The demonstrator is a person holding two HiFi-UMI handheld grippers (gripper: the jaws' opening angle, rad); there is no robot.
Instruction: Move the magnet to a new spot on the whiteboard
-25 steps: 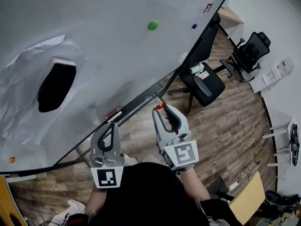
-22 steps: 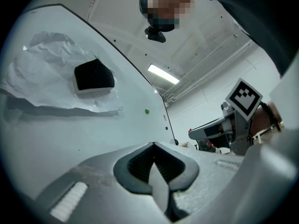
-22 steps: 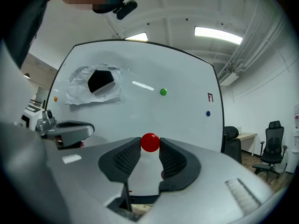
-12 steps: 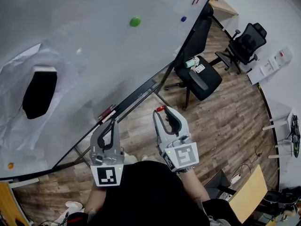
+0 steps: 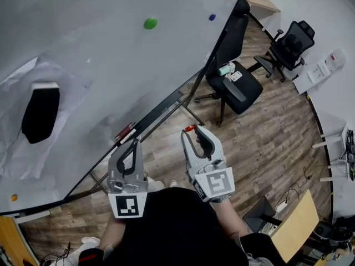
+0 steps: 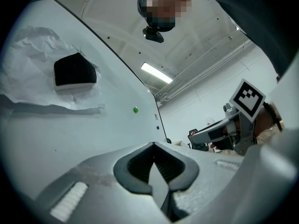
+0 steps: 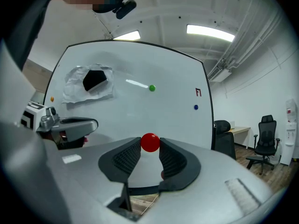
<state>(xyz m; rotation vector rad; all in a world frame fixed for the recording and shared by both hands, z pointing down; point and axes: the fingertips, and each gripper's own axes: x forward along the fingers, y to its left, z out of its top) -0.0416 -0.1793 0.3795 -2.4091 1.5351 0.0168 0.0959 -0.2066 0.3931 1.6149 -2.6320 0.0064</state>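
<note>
R gripper: jaws clamped on red magnet at the tips, well apart from whiteboard. My L gripper: jaws together, nothing between.

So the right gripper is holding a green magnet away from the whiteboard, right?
Not quite: the magnet in the right gripper is red, not green, as the right gripper view shows. It is held away from the whiteboard; the green magnet sits on it.
</note>
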